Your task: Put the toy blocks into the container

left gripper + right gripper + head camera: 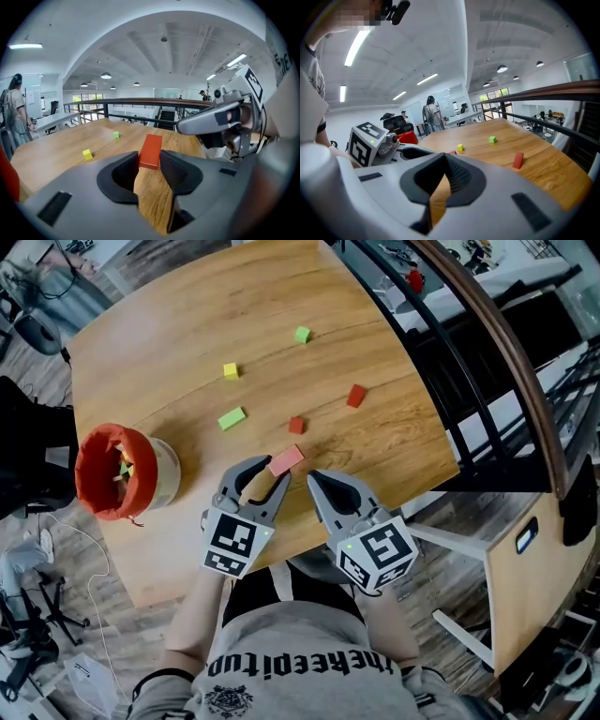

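Left gripper [269, 475] clasps red block [286, 460] — right gripper [317, 480] crowds alongside.

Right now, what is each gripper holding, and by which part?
The left gripper holds the red block by its near end, pinched between the jaw tips; the rest sticks out. The right gripper is shut on nothing.

Illumination is bright and even. Diffuse overhead light comes from ceiling strip lights [356, 44] and round lamps [106, 75]; the strips are blown out to white. The wooden table [169, 362] carries a mild sheen without hard glare, and the toy blocks [231, 371] cast short, soft shadows. The head view is sharp. Both gripper views show strong fisheye curvature and black corners, with the nearest foreground slightly soft
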`<state>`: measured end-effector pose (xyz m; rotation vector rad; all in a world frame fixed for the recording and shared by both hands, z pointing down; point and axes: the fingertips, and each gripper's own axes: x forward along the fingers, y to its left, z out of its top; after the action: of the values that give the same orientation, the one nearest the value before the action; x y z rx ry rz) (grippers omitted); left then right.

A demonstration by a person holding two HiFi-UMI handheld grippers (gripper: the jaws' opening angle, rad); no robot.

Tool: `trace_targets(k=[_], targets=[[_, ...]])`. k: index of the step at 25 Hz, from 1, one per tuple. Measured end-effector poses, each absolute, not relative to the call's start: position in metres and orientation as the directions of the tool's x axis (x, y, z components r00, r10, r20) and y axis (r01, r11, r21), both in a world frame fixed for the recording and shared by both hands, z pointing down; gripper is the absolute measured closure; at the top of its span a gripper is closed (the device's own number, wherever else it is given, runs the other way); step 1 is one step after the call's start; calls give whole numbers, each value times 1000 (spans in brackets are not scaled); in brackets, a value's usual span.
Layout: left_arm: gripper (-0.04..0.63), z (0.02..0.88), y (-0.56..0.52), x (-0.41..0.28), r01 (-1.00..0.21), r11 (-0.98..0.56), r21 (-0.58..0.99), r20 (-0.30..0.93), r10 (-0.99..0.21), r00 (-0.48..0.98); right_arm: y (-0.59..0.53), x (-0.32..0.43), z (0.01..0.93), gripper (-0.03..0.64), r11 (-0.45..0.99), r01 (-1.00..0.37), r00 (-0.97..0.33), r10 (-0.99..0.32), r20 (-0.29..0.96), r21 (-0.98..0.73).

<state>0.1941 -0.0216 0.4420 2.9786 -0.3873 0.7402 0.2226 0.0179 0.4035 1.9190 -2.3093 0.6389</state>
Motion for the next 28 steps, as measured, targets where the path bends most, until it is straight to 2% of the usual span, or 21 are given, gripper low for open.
trace_targets(k=[21,28], targets=[[443,375,-74,54,-519,-853,-52,333,-505,796,-51,93,367,606,409,-886,-455,-858,240,-218],[443,358,-84,17,-572,-818,-60,301,-561,771,-64,58,358,606,462,-864,-500,-834,231,-201]])
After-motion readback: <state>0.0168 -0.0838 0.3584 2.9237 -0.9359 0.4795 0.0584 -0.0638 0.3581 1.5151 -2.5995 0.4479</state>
